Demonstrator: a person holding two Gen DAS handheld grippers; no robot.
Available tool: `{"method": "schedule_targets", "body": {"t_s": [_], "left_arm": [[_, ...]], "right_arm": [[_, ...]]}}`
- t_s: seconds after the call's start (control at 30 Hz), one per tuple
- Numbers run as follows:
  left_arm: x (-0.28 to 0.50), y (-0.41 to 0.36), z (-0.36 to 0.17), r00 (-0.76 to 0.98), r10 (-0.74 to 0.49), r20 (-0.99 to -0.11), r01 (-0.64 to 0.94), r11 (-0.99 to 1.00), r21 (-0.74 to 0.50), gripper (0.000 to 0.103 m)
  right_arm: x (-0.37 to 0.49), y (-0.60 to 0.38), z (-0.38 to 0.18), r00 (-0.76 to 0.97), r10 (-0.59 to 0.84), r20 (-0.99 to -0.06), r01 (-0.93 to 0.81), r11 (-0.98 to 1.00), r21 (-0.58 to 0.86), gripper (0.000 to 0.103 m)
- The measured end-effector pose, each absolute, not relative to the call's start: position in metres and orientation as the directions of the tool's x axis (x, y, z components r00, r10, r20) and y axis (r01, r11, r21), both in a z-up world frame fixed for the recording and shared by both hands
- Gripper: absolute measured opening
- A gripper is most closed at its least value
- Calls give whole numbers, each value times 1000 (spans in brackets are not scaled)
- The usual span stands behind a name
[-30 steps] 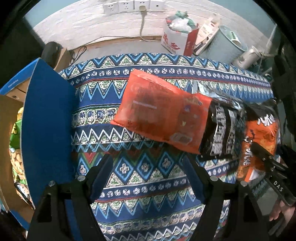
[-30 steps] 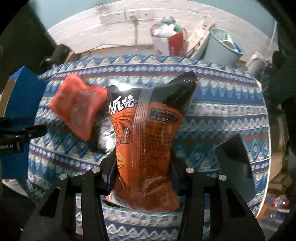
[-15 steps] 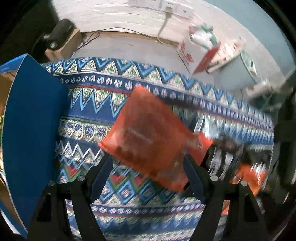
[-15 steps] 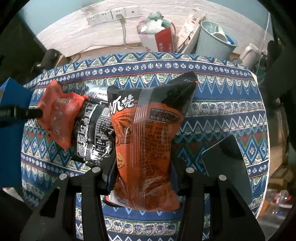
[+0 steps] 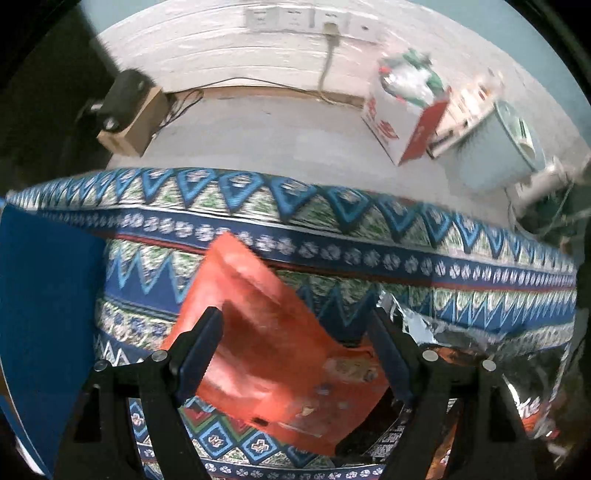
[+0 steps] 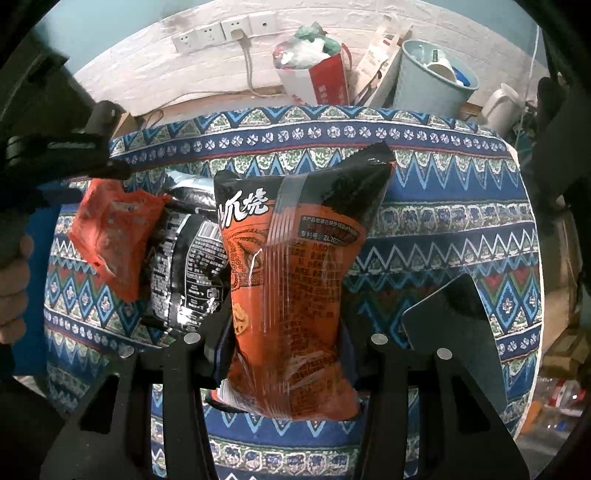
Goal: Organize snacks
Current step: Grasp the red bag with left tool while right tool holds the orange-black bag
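My right gripper [image 6: 284, 321] is shut on an orange-and-black snack bag [image 6: 291, 266] and holds it upright above the patterned tablecloth [image 6: 443, 221]. A red snack bag [image 5: 273, 343] lies on the cloth between the open fingers of my left gripper [image 5: 295, 339]; whether it is lifted I cannot tell. The red bag also shows in the right wrist view [image 6: 110, 229], under the left gripper [image 6: 74, 162]. A black snack bag [image 6: 188, 254] lies between the red bag and the held bag.
A blue box flap [image 5: 44, 302] stands at the table's left edge. A dark flat panel [image 6: 454, 317] lies on the cloth at the right. Beyond the table are a red-and-white box [image 6: 317, 74], a pale blue bin [image 6: 432, 74] and wall sockets [image 6: 221, 31].
My left gripper has moved forward over the red bag, which now sits between its fingers. My right gripper still holds the orange-and-black bag, and has drawn back a little.
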State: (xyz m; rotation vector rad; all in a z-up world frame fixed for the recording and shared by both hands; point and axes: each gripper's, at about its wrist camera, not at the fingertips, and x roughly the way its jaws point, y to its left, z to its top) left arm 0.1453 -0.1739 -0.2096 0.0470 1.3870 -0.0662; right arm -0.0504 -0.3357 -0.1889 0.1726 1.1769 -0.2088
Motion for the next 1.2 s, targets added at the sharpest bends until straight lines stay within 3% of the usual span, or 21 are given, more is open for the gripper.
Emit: {"method": "schedule_targets", "body": {"t_s": [0.2, 0.6, 0.77, 0.87, 1.07, 1.2], "left_arm": [[124, -194, -217, 171, 49, -984, 254, 963, 92, 81], [61, -184, -215, 137, 93, -986, 475, 867, 148, 81], [49, -155, -200, 139, 80, -987, 433, 891, 134, 82], [52, -135, -194, 145, 58, -988, 371, 922, 109, 89], [69, -103, -201, 70, -107, -992, 223, 971, -89, 89], [70, -101, -212, 42, -145, -989, 197, 971, -134, 89]], "right_arm": [[-51, -344, -195, 358, -69, -931, 264, 964, 30, 46], [-47, -347, -198, 346, -78, -935, 271, 962, 20, 46], [-50, -338, -199, 343, -84, -935, 266, 964, 12, 46], [-51, -331, -200, 342, -84, -936, 267, 964, 11, 46], [-51, -325, -201, 338, -74, -938, 269, 963, 21, 49], [-50, -330, -205, 335, -55, -941, 272, 962, 40, 51]]}}
